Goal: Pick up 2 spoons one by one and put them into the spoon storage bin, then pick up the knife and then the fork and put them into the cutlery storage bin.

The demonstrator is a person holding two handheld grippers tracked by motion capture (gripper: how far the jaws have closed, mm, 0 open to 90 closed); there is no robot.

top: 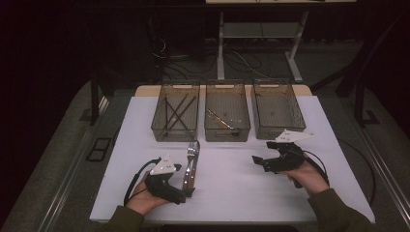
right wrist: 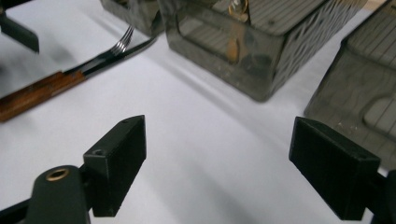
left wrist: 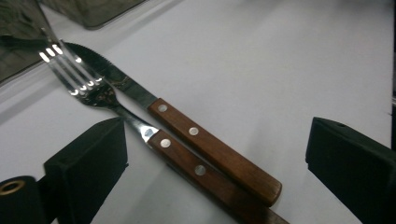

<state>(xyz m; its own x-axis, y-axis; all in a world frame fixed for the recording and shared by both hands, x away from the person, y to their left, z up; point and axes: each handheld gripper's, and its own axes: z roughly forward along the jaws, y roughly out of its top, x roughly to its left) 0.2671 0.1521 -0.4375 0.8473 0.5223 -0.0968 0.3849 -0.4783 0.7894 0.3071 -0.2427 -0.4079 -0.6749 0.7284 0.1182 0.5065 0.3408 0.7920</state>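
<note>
1. Left gripper (top: pixel 186 191): held low at the table's near left, jaws spread wide, gripping nothing; wooden handles of fork and knife lying between the jaws in the left gripper view.
2. Fork (left wrist: pixel 100 95): flat on the white table (top: pixel 232 183), steel tines toward the bins, wooden two-rivet handle toward the left gripper; seen also at (top: pixel 191 153).
3. Knife (left wrist: pixel 187 128): flat on the table, just beside the fork and touching it along the handle, serrated blade tip passing under the fork's tines.
4. Right gripper (top: pixel 258 162): held at the table's near right, well apart from the cutlery, jaws spread, empty; white table between them in the right gripper view.
5. Left bin (top: pixel 175 112): smoky clear plastic, far side of the table, dark sticks crossed inside.
6. Middle bin (top: pixel 227 112): beside the left bin, one slim pale utensil lying diagonally inside; kind cannot be told.
7. Right bin (top: pixel 278 108): last in the row, contents not discernible.
</note>
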